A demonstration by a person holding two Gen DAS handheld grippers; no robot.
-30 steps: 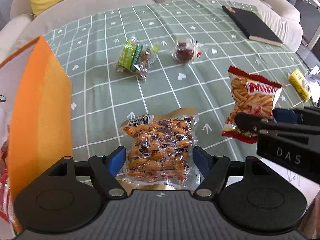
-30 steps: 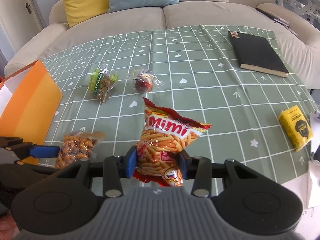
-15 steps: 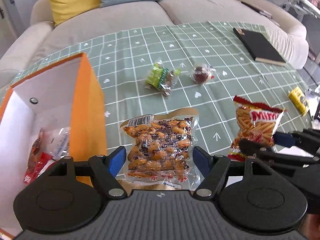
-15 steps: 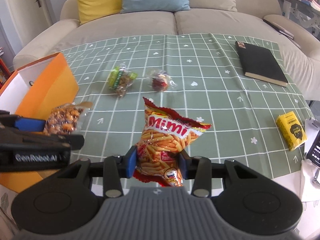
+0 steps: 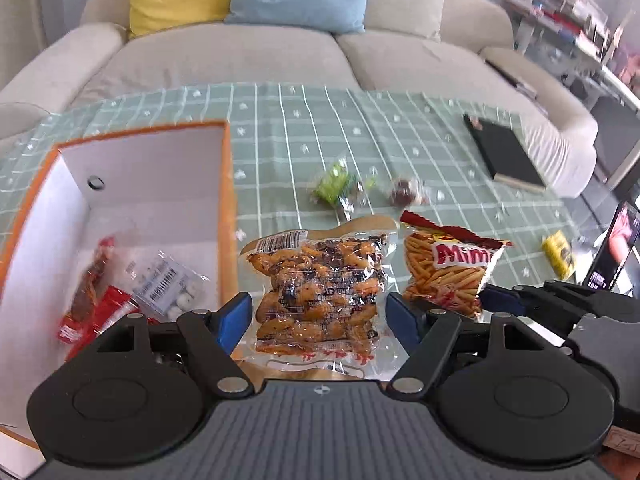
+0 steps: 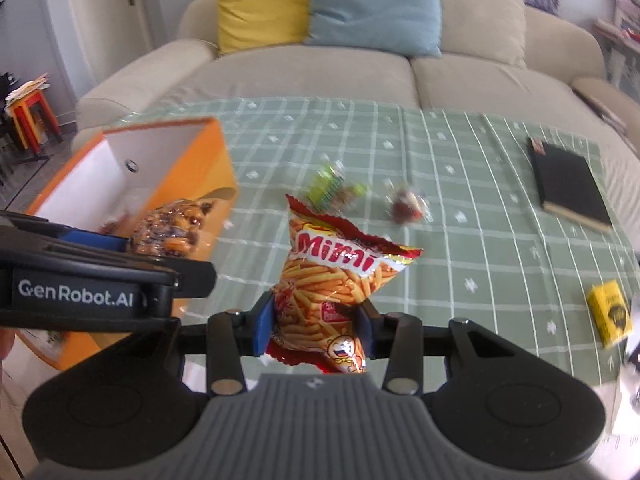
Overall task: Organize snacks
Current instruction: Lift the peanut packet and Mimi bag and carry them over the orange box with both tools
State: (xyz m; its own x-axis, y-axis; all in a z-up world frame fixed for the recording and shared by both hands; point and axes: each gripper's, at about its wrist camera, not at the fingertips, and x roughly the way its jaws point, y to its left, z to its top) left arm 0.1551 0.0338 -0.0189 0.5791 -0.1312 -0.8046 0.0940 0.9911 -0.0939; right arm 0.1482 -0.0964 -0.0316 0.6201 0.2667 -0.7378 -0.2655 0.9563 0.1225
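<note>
Red-orange Mimi bag (image 6: 332,280) printed with fries, crinkled, top edge serrated.

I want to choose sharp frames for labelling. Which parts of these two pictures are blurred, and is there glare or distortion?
Left wrist view: the green snack and the red candy are smeared, but the peanut pack in the left gripper is sharp. Right wrist view: the Mimi bag is crisp, the orange box soft; both views show fisheye bending at the edges, with glare on the wrappers.

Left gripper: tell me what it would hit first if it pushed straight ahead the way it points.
Probably the green checked tablecloth just right of the orange box; the peanut pack between its fingers would land first. Depth is uncertain.
</note>
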